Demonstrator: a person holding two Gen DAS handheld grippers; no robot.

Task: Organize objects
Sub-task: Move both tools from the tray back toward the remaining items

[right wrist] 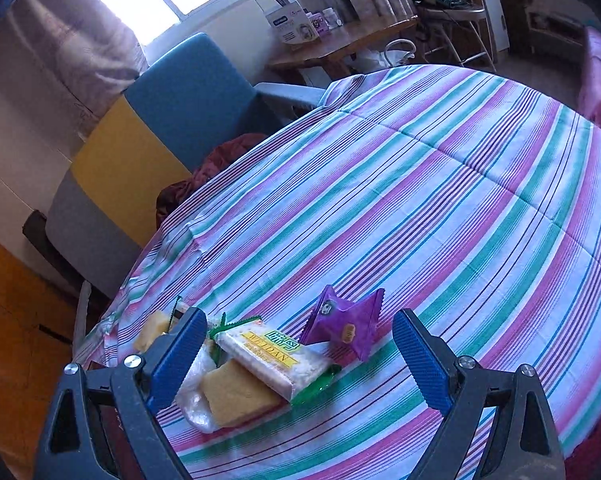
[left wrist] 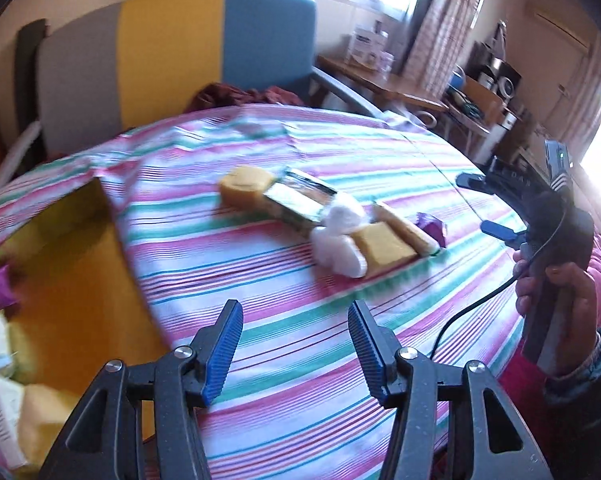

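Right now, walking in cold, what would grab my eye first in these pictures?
Probably the striped tablecloth, pink, green and white, filling both views. Near its middle lies a cluster of snack packets: a purple packet, a WEIDAN wafer pack and yellow cake pieces. At the left edge a cardboard box already holds some items, and both hand-held grippers are open.

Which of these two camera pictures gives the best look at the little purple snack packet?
The right wrist view: the purple packet sits close and sharp between the open fingers, its crimped edges clear. In the left wrist view it is small, blurred and partly hidden behind the long snack bar.
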